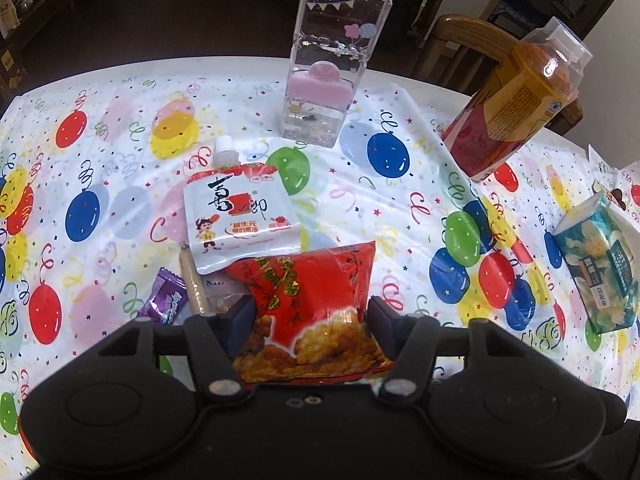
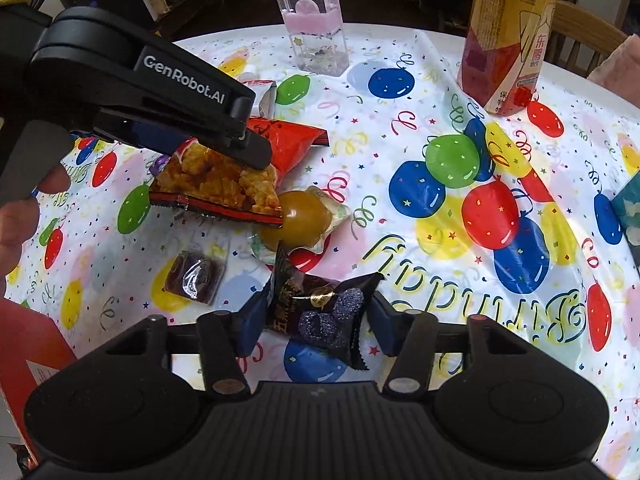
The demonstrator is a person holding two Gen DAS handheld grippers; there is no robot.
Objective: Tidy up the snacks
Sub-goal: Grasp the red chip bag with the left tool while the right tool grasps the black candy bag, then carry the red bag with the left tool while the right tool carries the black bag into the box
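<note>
Left wrist: red snack bag [image 1: 316, 304] between fingers [image 1: 382, 316], near table edge.

Tissue pack [image 2: 630, 216] cut by edge, red box [image 2: 24, 344] likewise

"GenRobot.AI" on left tongs [image 2: 256, 148]; "Birthday" on tablecloth [image 2: 480, 280]

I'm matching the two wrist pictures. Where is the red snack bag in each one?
Left wrist: red snack bag, bottom centre, between the left gripper fingers.
Right wrist: same bag, upper left, held off the table.
Shared landmark: the clear pink-filled bottle, standing behind.
</note>
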